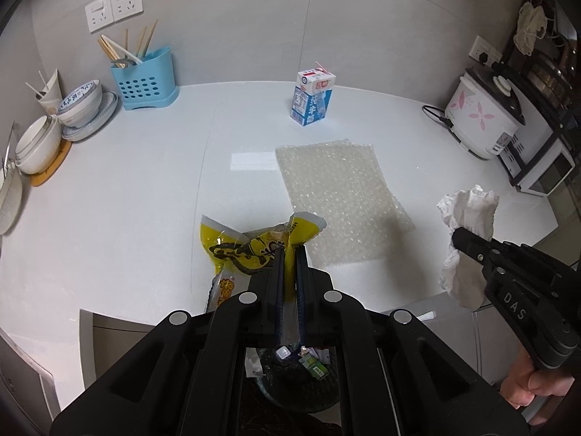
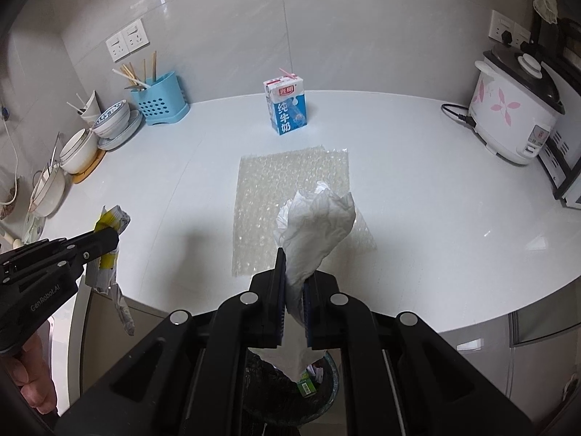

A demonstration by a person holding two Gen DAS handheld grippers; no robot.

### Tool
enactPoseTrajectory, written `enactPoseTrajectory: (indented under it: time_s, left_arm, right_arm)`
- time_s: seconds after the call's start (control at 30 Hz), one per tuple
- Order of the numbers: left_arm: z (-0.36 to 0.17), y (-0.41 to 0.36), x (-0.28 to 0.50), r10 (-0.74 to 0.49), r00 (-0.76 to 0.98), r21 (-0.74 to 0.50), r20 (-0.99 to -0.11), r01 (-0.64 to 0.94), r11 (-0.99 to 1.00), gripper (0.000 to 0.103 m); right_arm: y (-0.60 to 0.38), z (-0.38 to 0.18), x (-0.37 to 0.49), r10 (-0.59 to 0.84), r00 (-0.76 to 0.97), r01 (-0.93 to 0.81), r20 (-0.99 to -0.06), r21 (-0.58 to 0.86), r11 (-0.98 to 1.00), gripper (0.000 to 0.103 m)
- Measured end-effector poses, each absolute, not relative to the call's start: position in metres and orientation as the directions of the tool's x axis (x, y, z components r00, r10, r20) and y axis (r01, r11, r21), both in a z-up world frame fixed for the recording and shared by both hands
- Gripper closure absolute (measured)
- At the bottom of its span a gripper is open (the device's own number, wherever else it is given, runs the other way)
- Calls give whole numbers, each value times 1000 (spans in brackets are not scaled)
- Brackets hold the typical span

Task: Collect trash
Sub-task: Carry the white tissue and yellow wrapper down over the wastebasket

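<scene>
Honestly, the risk is in the drop: the yellow snack wrapper point(image 1: 250, 247) is pinched in the narrow-closed left gripper point(image 1: 289, 254) and the crumpled tissue point(image 2: 316, 225) in the closed right gripper point(image 2: 293, 272), both held at the near edge above the trash bin point(image 2: 326, 392), so a limp tail could be snagged on the rim and spilled outside. On the white countertop point(image 1: 127, 200) a bubble wrap sheet point(image 1: 337, 196) and a milk carton point(image 1: 312, 98) farther back are left uncollected, with bowls point(image 1: 78, 103) stacked far left and a rice cooker point(image 1: 483, 116) far right against the tiled wall.
</scene>
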State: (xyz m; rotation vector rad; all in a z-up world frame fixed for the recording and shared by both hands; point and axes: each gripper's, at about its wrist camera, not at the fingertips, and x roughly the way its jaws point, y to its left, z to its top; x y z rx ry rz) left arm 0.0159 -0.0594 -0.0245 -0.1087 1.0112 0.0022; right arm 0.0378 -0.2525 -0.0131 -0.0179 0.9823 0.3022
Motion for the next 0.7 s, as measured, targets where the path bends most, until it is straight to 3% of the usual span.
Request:
enactPoseTrajectory:
  time_s: [0.7]
  left_arm:
    - [-74, -77, -42, -78, 474, -107, -877, -35, 994, 98]
  right_arm:
    - [-265, -43, -18, 253, 473, -270, -844, 135, 953, 96]
